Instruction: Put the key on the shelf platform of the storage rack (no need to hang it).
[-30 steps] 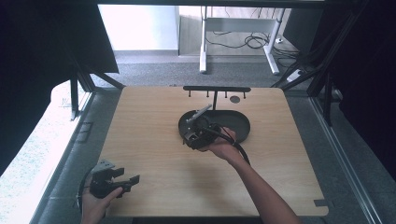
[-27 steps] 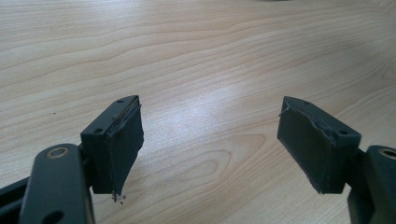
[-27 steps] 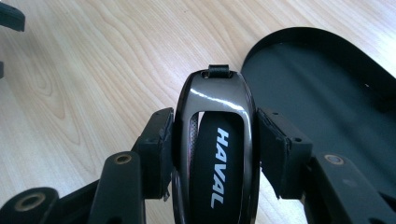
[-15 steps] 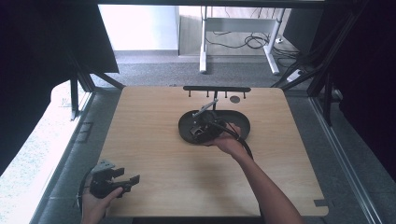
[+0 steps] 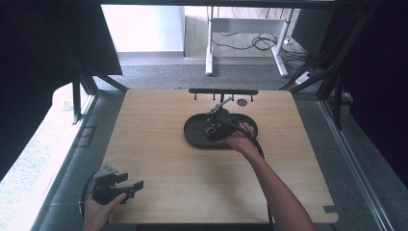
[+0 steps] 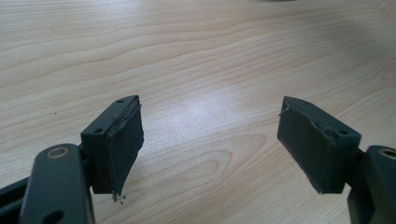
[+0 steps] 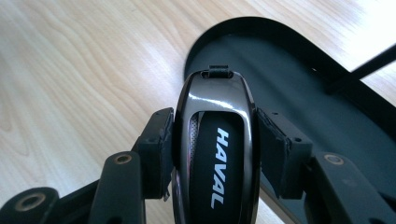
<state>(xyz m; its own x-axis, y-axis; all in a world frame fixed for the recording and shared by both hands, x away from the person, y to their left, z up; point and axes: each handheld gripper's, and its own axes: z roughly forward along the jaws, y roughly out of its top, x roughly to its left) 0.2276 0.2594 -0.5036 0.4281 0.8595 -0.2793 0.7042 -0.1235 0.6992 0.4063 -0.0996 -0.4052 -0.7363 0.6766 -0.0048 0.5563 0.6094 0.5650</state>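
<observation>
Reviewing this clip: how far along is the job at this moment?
Done: the right gripper has its jaws closed on the black HAVAL key fob. In hand: the fob is held over the left end of the black oval tray; I cannot tell whether it is being lifted out or set in. Left: the left gripper waits open above bare wooden table.

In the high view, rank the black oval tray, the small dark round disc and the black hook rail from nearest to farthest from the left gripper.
From the left gripper at the table's near left corner:
1. Black oval tray, mid-table.
2. Small dark round disc, behind the tray.
3. Black hook rail, along the far edge; close to the disc's distance.
</observation>
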